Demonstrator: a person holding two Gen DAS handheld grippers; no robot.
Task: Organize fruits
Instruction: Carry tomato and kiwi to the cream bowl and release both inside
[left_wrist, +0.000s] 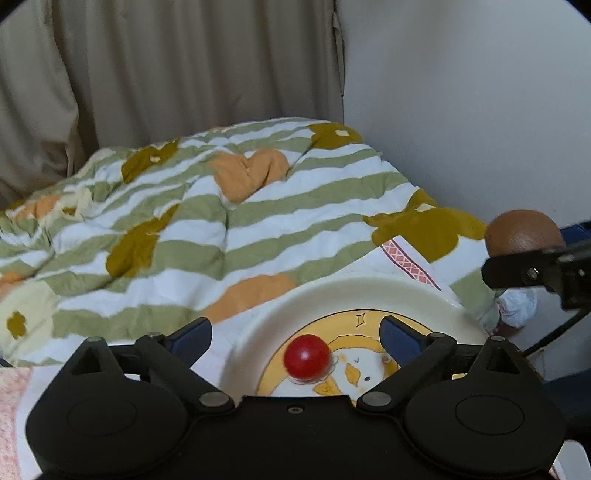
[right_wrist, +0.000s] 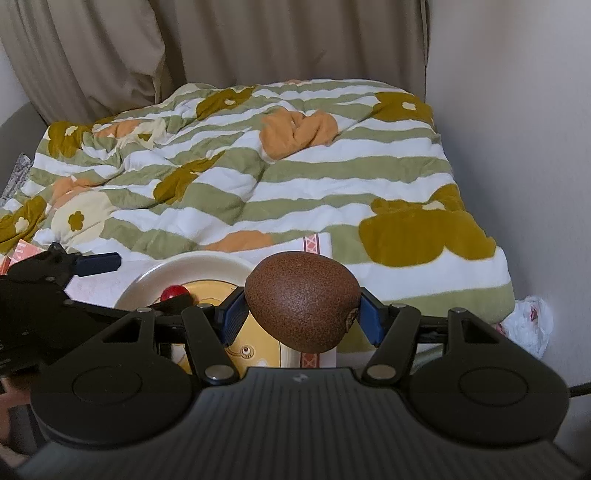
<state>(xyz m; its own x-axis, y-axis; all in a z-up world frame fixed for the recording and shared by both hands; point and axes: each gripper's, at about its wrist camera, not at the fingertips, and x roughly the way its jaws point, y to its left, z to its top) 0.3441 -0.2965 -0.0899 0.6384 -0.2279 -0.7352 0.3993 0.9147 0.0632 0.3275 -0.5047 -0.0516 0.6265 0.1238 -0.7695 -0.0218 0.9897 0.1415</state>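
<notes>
A small red tomato (left_wrist: 306, 356) lies on the cream plate (left_wrist: 332, 291) with a yellow duck picture. My left gripper (left_wrist: 295, 326) is open, its blue-padded fingers standing wide on either side of the tomato without touching it. My right gripper (right_wrist: 301, 301) is shut on a brown kiwi (right_wrist: 303, 299), held in the air just right of the plate (right_wrist: 192, 264). In the left wrist view the kiwi (left_wrist: 522, 232) shows at the right edge above a black finger. In the right wrist view the tomato (right_wrist: 173, 292) peeks out behind the left gripper's linkage.
The plate rests on a white cloth with a red patterned band (left_wrist: 410, 262), on a bed. A rumpled green-and-white striped quilt (left_wrist: 221, 221) lies behind it. Beige curtains (left_wrist: 166, 66) hang at the back, a wall (right_wrist: 517, 110) runs along the right, and a white plastic bag (right_wrist: 532, 325) lies beside it.
</notes>
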